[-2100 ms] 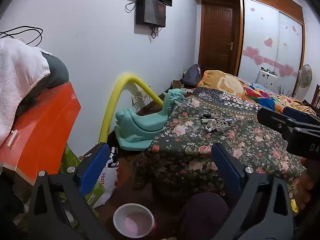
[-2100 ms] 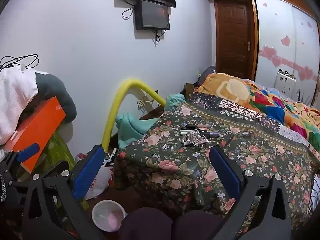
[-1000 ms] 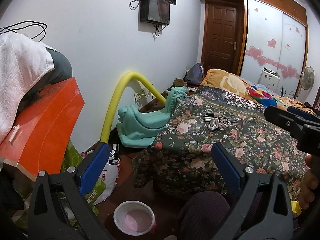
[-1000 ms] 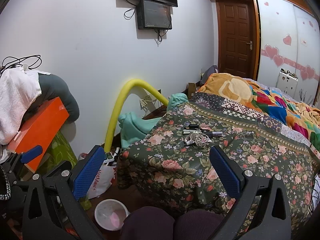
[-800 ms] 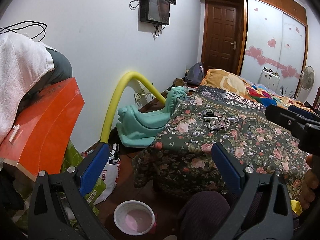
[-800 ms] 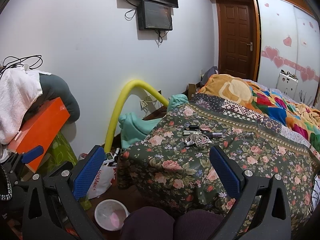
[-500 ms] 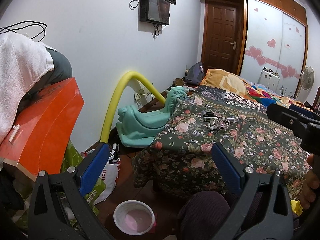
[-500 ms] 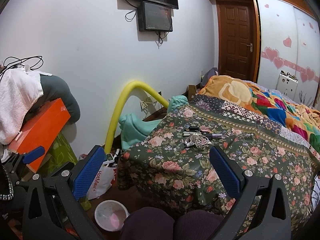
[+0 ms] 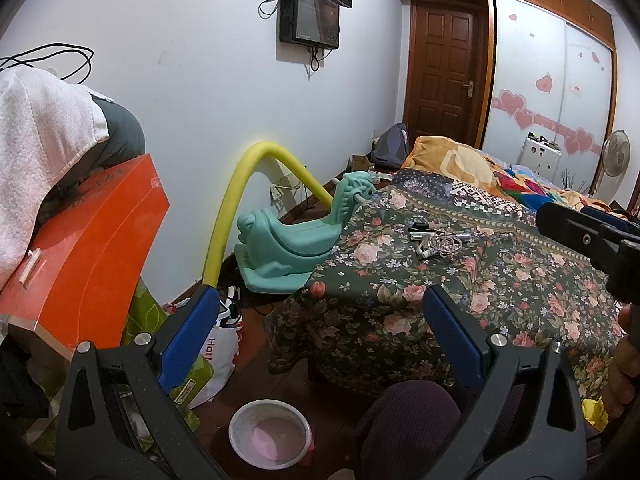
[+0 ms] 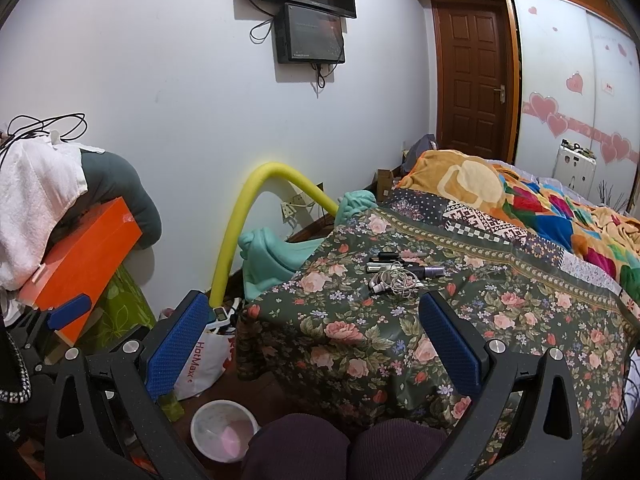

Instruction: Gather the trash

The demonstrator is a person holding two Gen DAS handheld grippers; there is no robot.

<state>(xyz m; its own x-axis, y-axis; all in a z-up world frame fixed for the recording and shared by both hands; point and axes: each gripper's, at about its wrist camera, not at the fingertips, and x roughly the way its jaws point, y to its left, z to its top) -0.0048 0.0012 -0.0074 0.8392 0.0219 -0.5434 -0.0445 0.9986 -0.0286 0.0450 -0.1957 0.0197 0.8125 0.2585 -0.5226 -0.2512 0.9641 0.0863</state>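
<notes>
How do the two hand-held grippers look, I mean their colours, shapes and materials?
Both the left gripper and the right gripper have matte black frames with triangular cut-outs and round silver bolts. Each carries two long fingers faced with blue pads; the right gripper's pads show a fine dotted texture. No cables run along them.

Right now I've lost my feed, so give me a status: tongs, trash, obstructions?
Left tongs open, empty. Right tongs open, empty. White bin on floor below, nothing collected. Floral bedspread ahead.

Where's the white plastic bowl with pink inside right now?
The white plastic bowl sits on the floor, low in both views, beside the white shopping bag and below the floral bedspread corner.
</notes>
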